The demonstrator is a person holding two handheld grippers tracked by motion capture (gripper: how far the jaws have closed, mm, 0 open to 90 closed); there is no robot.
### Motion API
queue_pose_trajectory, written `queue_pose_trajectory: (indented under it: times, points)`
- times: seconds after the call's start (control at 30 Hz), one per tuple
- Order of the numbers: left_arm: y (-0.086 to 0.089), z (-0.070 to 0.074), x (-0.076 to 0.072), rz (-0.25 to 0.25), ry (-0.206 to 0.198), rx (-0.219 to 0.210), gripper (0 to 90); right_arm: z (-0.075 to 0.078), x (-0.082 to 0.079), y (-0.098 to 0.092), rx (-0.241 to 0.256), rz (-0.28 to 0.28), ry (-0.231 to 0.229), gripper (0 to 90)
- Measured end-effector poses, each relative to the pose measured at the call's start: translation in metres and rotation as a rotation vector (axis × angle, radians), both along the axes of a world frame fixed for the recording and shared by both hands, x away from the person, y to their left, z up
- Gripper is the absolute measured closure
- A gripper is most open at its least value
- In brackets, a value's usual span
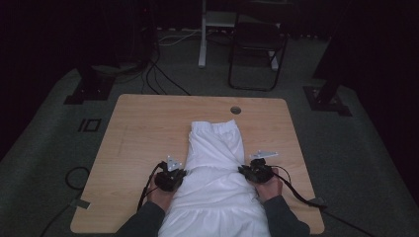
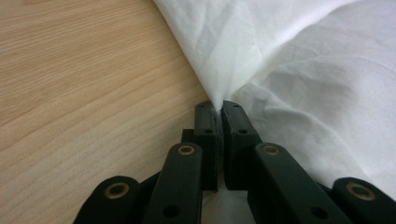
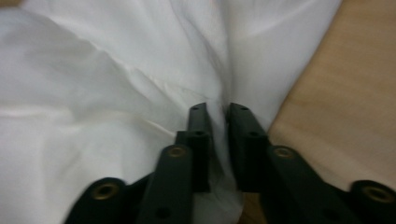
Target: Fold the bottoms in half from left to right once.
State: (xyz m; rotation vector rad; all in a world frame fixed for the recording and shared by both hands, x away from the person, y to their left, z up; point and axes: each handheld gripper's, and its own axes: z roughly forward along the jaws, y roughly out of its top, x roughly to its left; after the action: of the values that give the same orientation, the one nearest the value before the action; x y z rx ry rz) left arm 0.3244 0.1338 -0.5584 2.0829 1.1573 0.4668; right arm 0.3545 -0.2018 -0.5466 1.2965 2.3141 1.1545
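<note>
The white garment (image 1: 215, 168) is pinched at mid-length on opposite edges by the left claw (image 1: 171, 174) and right claw (image 1: 257, 168), its long axis running away across the counter (image 1: 143, 128).

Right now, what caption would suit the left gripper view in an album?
Black tongs pinch a fold of white cloth beside the bare wooden table.
</note>
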Motion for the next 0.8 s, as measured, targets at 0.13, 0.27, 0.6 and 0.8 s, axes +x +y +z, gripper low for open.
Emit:
queue_pose_trajectory:
  times: [0.13, 0.27, 0.6, 0.8]
  points:
    - [0.001, -0.001, 0.002, -0.014, -0.003, -0.015, 85.6, 0.024, 0.015, 0.001, 0.049, 0.000, -0.083, 68.1]
    - [0.000, -0.002, 0.001, -0.014, -0.011, -0.015, 86.0, 0.031, 0.038, 0.014, 0.059, 0.008, -0.095, 70.0]
    - [0.000, -0.002, 0.000, -0.016, -0.021, -0.011, 85.8, 0.012, 0.091, 0.050, 0.088, 0.043, 0.013, 49.6]
    - [0.000, -0.003, 0.000, -0.009, -0.024, -0.011, 82.8, 0.009, 0.093, 0.051, 0.033, 0.030, -0.017, 88.0]
